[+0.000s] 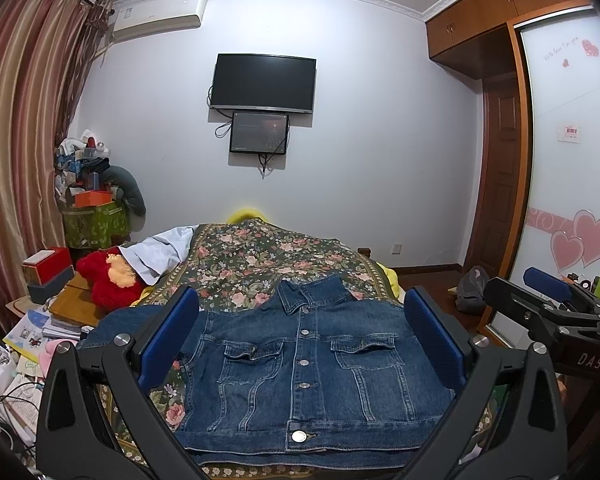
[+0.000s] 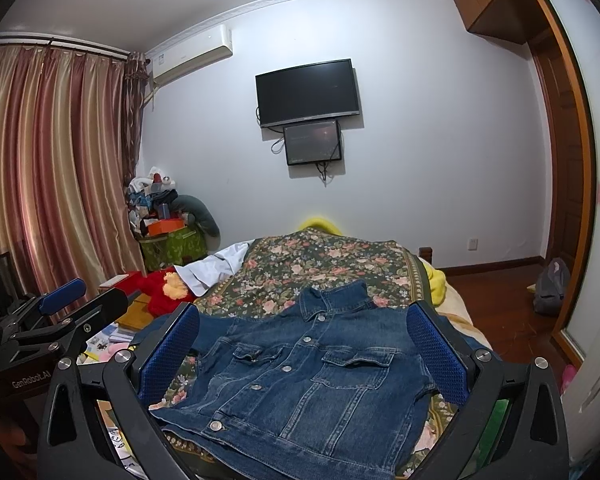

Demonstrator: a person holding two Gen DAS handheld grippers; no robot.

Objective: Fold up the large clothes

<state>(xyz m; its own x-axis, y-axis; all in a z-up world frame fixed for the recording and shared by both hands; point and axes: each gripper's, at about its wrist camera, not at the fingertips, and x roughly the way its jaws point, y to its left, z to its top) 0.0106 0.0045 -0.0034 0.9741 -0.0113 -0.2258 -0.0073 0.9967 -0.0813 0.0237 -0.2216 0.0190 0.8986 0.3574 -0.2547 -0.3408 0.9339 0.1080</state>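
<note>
Both hand-held grippers wide open, above denim jacket (image 1: 308, 368)

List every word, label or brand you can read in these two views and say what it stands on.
"DAS": white letters on the black body of the right claw, seen from the left wrist view.
"GenRobot.AI": on the black body of the left claw, seen from the right wrist view.
Cursive line beside the heart stickers on the wardrobe door: too blurred to read.
Red-and-white note on that door: too small.
Air conditioner label: too small.
Denim jacket: no readable text.
</note>
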